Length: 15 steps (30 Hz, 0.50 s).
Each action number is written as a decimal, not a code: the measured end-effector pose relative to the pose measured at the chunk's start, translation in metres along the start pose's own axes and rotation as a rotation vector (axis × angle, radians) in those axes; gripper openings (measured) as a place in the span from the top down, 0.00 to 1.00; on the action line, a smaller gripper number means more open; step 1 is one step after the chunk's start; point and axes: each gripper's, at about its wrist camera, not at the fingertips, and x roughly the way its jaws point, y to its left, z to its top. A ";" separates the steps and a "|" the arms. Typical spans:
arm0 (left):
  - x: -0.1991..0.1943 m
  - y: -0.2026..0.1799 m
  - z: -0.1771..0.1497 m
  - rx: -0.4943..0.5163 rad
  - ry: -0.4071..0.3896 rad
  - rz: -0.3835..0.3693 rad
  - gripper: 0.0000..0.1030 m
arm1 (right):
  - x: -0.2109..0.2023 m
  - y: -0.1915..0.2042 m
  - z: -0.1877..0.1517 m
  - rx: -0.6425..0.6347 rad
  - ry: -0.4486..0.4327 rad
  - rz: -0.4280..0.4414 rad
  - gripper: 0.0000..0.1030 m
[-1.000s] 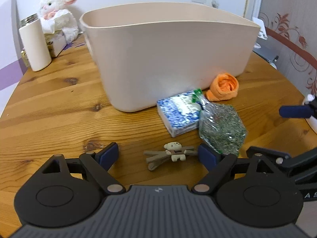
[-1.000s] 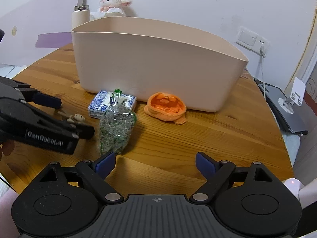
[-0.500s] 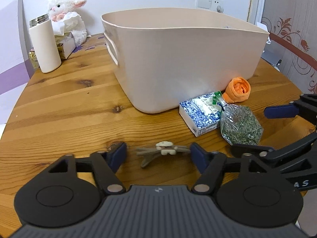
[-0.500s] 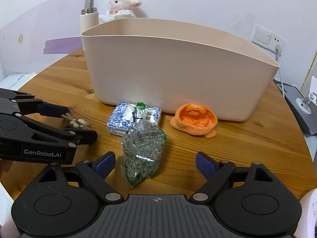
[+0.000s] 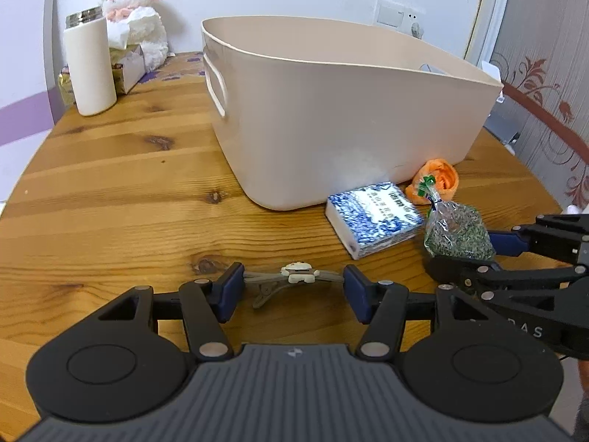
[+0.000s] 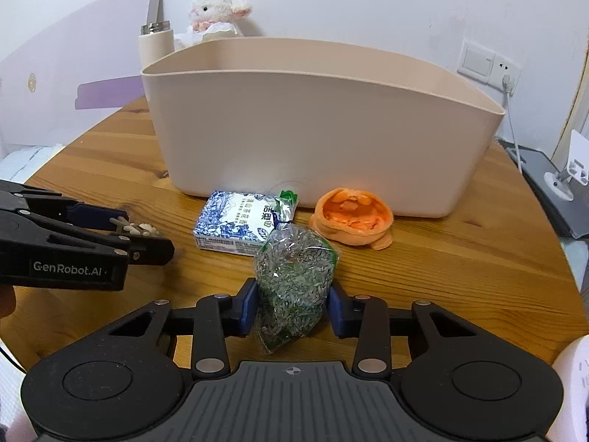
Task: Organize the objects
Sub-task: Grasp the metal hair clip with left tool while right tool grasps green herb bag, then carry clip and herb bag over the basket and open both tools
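A beige plastic bin [image 5: 342, 110] stands on the round wooden table [image 5: 110, 191]. In front of it lie a blue-white box [image 5: 375, 217], an orange soft toy [image 5: 441, 180], a clear bag of green bits [image 6: 294, 269] and a grey hair clip with a small bear [image 5: 294, 276]. My left gripper [image 5: 292, 291] has its blue pads touching both ends of the hair clip on the table. My right gripper [image 6: 292, 307] has its pads against both sides of the bag. The bag also shows in the left wrist view [image 5: 456, 232], and the box in the right wrist view [image 6: 239, 226].
A white flask [image 5: 90, 70], a plush lamb [image 5: 140, 11] and a tissue box [image 5: 127, 66] stand at the table's far left corner. A wall socket with a cable [image 6: 506, 73] is behind the bin. A phone stand [image 6: 572, 169] is off to the right.
Both grippers moved forward and narrowed. The left pads came in around the hair clip. The right gripper shifted left and its pads closed onto the bag.
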 end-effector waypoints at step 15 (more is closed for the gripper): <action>-0.060 -0.017 0.048 0.024 -0.150 0.036 0.41 | -0.067 -0.045 0.050 0.069 -0.223 -0.073 0.65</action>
